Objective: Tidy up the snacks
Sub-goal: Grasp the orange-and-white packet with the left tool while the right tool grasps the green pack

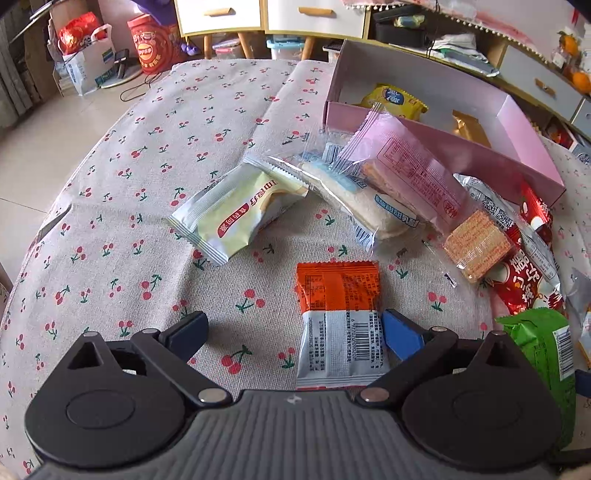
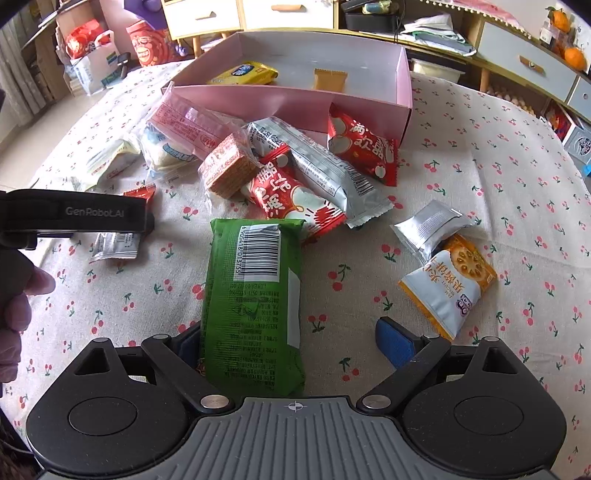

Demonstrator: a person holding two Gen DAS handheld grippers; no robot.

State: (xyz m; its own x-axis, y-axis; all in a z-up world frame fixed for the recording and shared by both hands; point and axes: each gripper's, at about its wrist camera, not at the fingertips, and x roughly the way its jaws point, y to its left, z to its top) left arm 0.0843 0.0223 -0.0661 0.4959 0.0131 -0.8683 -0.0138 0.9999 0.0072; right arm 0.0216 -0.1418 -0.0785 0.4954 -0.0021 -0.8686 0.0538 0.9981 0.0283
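Nearest, both grippers stand spread wide, holding nothing. The left gripper (image 1: 293, 330) straddles the orange packet (image 1: 340, 321), its right pad touching the wrapper's edge; the right gripper (image 2: 291, 343) straddles the green packet (image 2: 255, 302), which sits toward its left pad. Best to centre each packet before squeezing. Farther, at twelve o'clock, past the heaped snacks, waits the pink box (image 2: 291, 107).

- My upper frame shows a white cabinet (image 1: 240, 16) on wooden legs.
- Pale tiled floor (image 1: 40, 122) lies at left.
- A red bag (image 2: 146, 44) stands upper left.
- Oranges (image 2: 574, 57) sit upper right.
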